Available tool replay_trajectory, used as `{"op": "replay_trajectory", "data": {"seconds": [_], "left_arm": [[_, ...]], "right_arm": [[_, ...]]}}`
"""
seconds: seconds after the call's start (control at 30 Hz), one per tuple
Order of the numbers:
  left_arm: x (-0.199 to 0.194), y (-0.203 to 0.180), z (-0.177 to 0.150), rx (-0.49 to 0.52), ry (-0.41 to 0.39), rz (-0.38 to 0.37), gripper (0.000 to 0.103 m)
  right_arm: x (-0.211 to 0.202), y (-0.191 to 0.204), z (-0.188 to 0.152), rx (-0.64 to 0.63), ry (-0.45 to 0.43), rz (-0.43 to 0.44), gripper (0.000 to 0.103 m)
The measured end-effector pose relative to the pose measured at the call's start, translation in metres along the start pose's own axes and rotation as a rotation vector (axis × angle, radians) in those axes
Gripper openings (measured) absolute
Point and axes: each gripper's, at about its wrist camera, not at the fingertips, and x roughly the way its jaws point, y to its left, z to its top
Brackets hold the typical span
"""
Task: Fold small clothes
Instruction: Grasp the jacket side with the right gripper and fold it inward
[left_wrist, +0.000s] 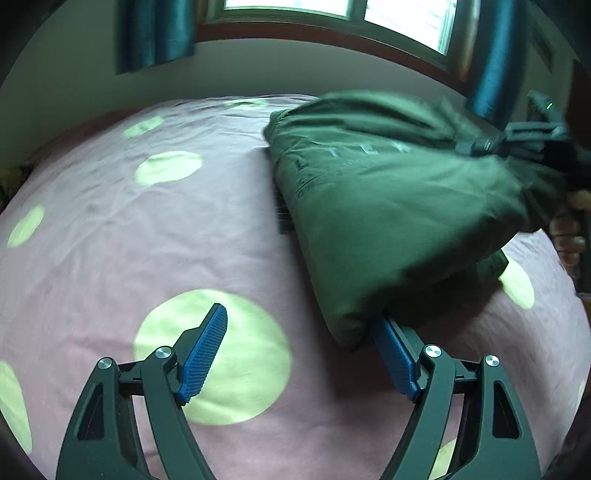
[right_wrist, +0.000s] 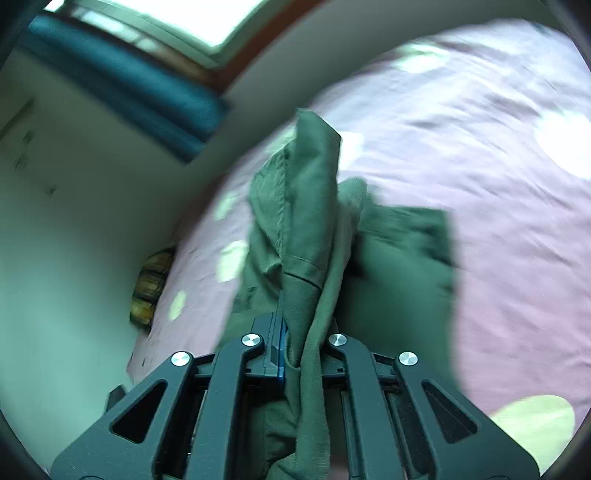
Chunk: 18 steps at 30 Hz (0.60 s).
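A dark green garment (left_wrist: 388, 206) with pale lettering is lifted at its right side above the pink bed sheet (left_wrist: 129, 229). My left gripper (left_wrist: 299, 343) is open, low over the sheet; its right finger (left_wrist: 395, 354) tucks under the garment's near corner and the left finger is free. My right gripper (left_wrist: 524, 140) shows at the far right, pinching the garment. In the right wrist view my right gripper (right_wrist: 299, 332) is shut on bunched green cloth (right_wrist: 306, 229), which hangs down onto the sheet (right_wrist: 498, 184).
The bed sheet is pink with pale green dots. A wall, teal curtains (left_wrist: 155, 33) and a window (left_wrist: 332, 11) stand behind the bed. A striped yellowish object (right_wrist: 147, 291) lies at the bed's edge by the wall.
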Motion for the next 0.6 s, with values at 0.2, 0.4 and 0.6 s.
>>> {"op": "replay_trajectory", "data": {"seconds": [0.2,0.4,0.6], "left_arm": [[0.02,-0.006,0.0,0.034,0.035,0.032,0.079],[0.018,-0.003,0.0,0.026,0.042,0.024,0.079],[0.018,-0.005,-0.001,0.015,0.048,0.024,0.079]], "right_arm": [[0.018,-0.056,-0.018,0.155,0.033,0.098,0.012],[-0.028,-0.042,-0.039,0.115,0.001,0.081,0.058],[-0.056,-0.032,-0.082,0.054,-0.008,0.022,0.065]]}}
